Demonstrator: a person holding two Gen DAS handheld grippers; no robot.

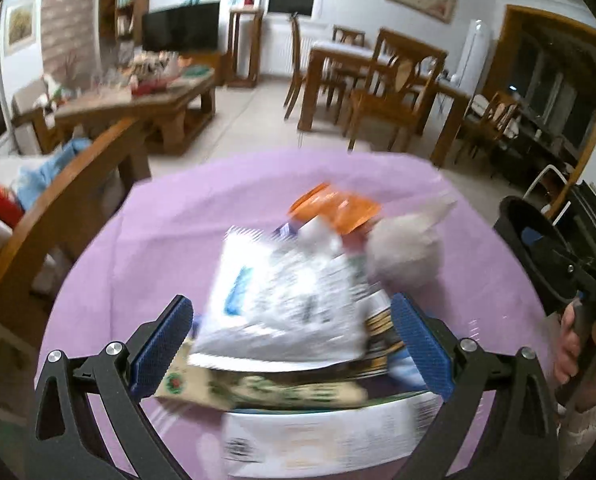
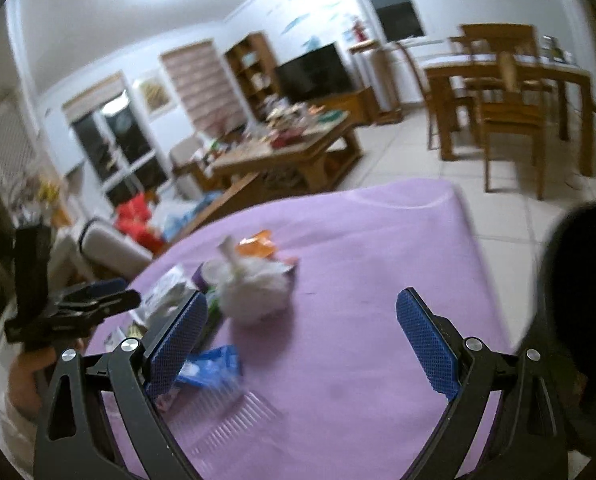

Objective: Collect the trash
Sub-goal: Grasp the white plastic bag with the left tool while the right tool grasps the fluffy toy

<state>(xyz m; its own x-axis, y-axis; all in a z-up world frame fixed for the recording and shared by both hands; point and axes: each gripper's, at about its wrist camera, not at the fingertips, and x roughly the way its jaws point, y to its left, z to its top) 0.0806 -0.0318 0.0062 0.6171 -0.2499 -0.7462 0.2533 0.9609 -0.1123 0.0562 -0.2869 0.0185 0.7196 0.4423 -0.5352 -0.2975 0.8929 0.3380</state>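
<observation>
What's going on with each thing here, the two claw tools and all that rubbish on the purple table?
left gripper: open, jaws around the pile of wrappers, pads not clearly pressing.
right gripper: open, empty.
pile of wrappers: lying loose, overlapping.
white crumpled bag: bunched up, resting on the purple cloth.
orange wrapper: lying flat, partly covered.

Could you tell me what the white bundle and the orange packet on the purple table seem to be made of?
White bundle: probably thin translucent plastic film, knotted at the top. Orange packet: seemingly glossy plastic or foil wrapper, crinkled; blur leaves it uncertain.
</observation>
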